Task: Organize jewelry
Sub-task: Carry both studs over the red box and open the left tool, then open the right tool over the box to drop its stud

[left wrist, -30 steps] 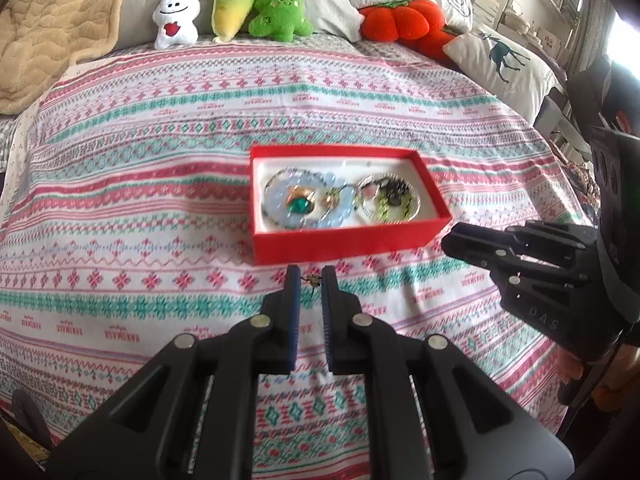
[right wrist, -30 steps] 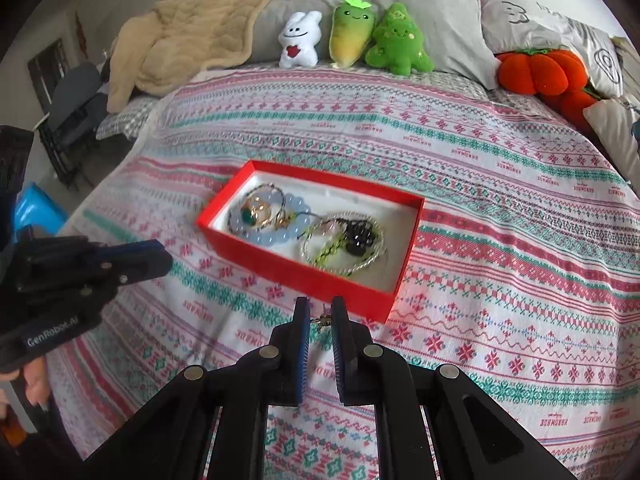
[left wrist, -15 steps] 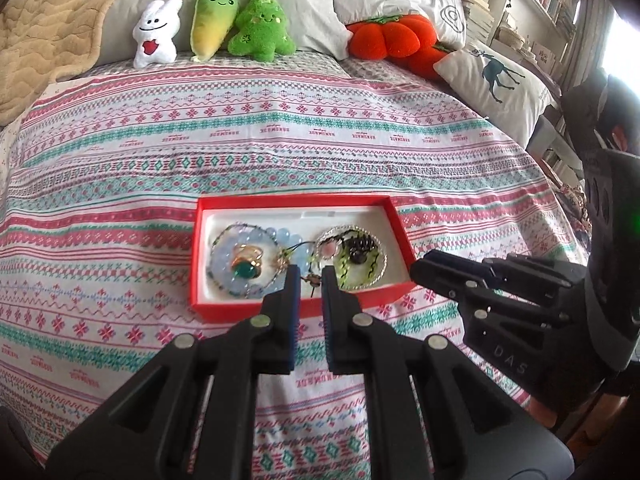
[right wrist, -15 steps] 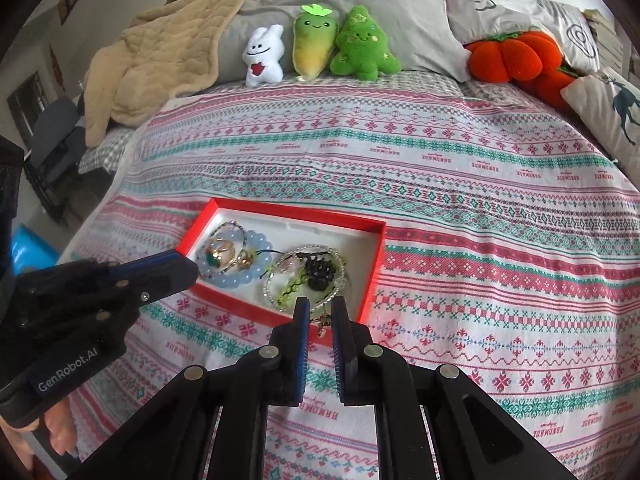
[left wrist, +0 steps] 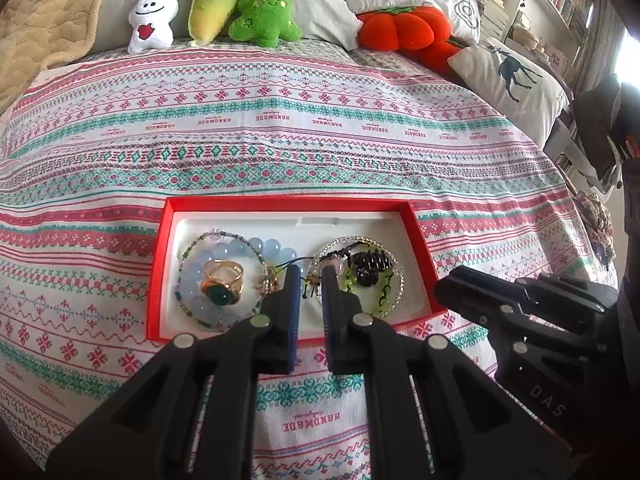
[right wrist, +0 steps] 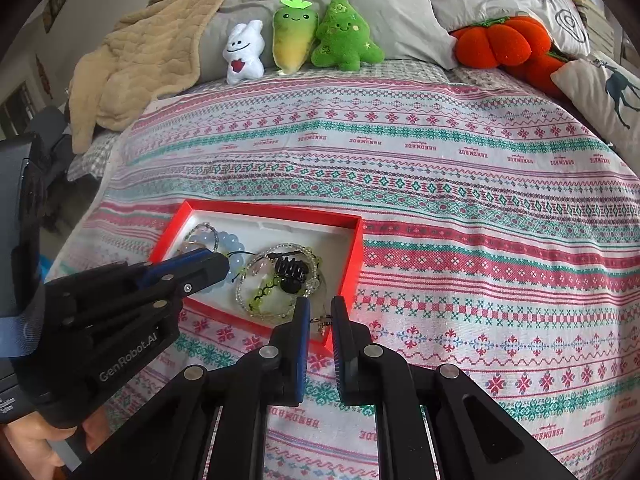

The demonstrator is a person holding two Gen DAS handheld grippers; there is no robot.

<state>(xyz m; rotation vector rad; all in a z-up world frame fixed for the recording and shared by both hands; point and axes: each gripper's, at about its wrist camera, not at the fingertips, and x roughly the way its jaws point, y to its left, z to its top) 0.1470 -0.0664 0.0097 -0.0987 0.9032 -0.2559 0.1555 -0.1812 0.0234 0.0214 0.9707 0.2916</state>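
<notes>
Left claw: my fingers pinch a tiny gold-and-dark trinket, perhaps an earring, too small to tell; it hangs over the middle of the red box.
Right claw: nearly closed on a second small gold piece, held at the box's near right corner, just about over the rim.
Step in hand: I judge this as the drop-off, both pieces carried to the box and not yet let go.
Next move: I would ease the right claw further in past the rim, then part each pair of fingers low over a bare patch of the white lining so nothing bounces out or snags.
Box contents, left: pale blue bead bracelet ringed by a thin beaded strand, with a gold ring carrying a green stone lying inside the loop.
Box contents, right: clear beaded bracelet around a black charm and yellow-green beads.
Box place: on the striped bedspread, near me, open, no lid in sight.
Beyond: three plush toys and an orange pumpkin cushion at the far pillows.
</notes>
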